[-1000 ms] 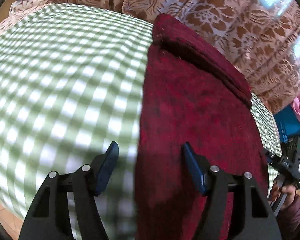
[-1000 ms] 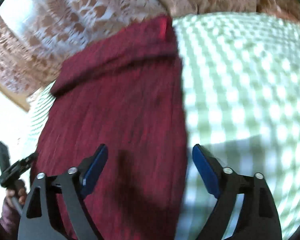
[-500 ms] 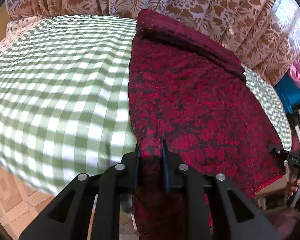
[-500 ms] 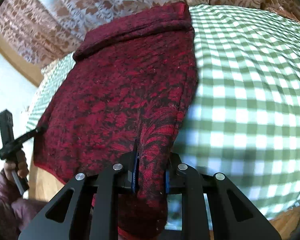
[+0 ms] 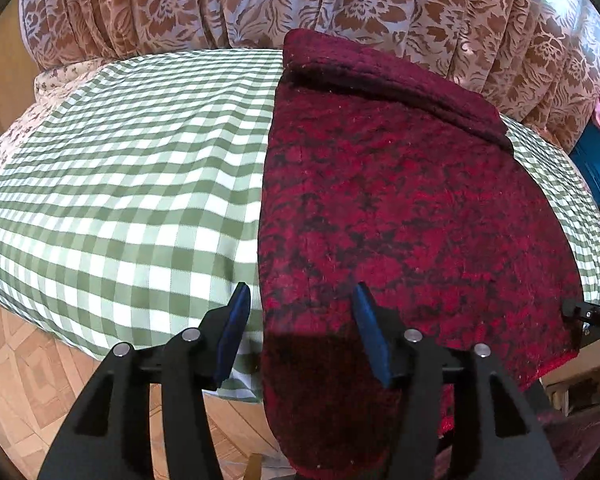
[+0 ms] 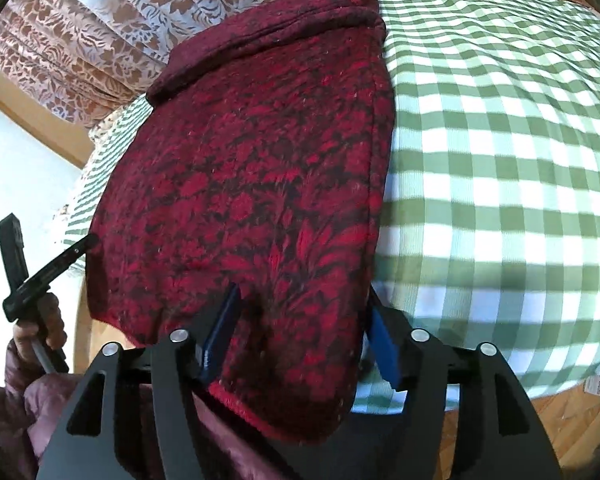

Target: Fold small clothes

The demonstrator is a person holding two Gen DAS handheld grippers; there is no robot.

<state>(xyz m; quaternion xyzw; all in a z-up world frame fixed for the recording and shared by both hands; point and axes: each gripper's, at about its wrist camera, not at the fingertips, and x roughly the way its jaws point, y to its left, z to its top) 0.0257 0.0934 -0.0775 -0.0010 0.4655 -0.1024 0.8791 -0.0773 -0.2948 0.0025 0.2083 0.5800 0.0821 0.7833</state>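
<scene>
A dark red patterned garment (image 5: 400, 208) lies flat on a green checked cloth (image 5: 120, 184). Its far end is folded over into a thick band (image 5: 388, 80), and its near end hangs over the front edge. My left gripper (image 5: 300, 300) is at the garment's near left corner. Its jaws are opening, the hem lies loose between the blue pads (image 5: 236, 320), and neither pad presses on it. My right gripper (image 6: 302, 304) is at the near right corner of the garment (image 6: 260, 184). Its jaws are opening too, around the hanging fabric.
A brown floral curtain (image 5: 260, 4) hangs behind the checked surface. Wood parquet floor (image 5: 24, 376) shows below the front edge. Blue and pink items (image 5: 596, 160) sit at the far right. A hand (image 6: 40, 320) in a maroon sleeve holds the other gripper.
Half a second ago both grippers were shut on the garment's near hem. Both have since let go and their jaws have spread, leaving the hem draped over the front edge.
</scene>
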